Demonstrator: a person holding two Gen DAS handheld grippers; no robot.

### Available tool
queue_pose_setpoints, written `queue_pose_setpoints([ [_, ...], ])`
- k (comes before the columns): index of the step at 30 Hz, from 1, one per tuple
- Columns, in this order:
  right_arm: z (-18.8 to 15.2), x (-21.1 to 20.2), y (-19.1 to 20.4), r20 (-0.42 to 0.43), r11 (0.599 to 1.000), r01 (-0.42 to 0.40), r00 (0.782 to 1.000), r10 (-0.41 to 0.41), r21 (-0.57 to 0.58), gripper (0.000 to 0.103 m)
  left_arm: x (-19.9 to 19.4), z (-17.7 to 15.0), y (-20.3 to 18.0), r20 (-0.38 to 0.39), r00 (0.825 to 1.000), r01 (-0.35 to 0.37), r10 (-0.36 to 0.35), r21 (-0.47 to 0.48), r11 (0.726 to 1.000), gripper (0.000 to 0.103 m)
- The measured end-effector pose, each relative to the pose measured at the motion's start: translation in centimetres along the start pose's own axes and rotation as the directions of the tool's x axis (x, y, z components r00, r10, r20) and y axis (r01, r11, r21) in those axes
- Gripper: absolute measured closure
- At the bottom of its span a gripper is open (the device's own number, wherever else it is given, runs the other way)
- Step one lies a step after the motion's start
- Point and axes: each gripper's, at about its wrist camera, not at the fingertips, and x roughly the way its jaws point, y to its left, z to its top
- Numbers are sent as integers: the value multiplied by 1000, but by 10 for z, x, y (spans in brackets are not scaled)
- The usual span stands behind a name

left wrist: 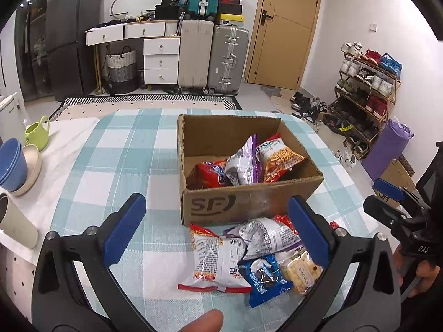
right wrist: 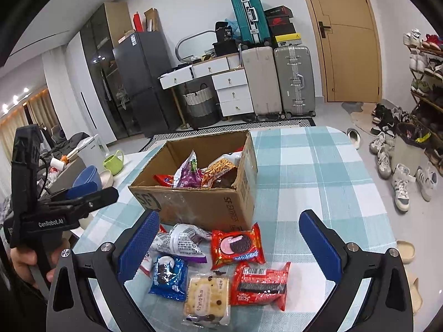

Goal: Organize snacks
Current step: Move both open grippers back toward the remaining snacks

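both claws, the left claw (left wrist: 216,232) and the right claw (right wrist: 225,244), are held wide open and empty. bare checked desk (right wrist: 318,171) is seen at 3 o'clock of the open cardboard box (right wrist: 193,204). crinkled snack packets (right wrist: 235,262) are piled at the box's 6 o'clock; others are seen inside.
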Motion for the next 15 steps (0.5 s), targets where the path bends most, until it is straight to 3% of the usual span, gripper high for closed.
queue_pose_setpoints([
  [15, -27, -6, -22, -64, 998, 35, 997, -32, 51, 1, 24, -41, -20, -98, 995, 11, -10, 10, 1000, 1],
])
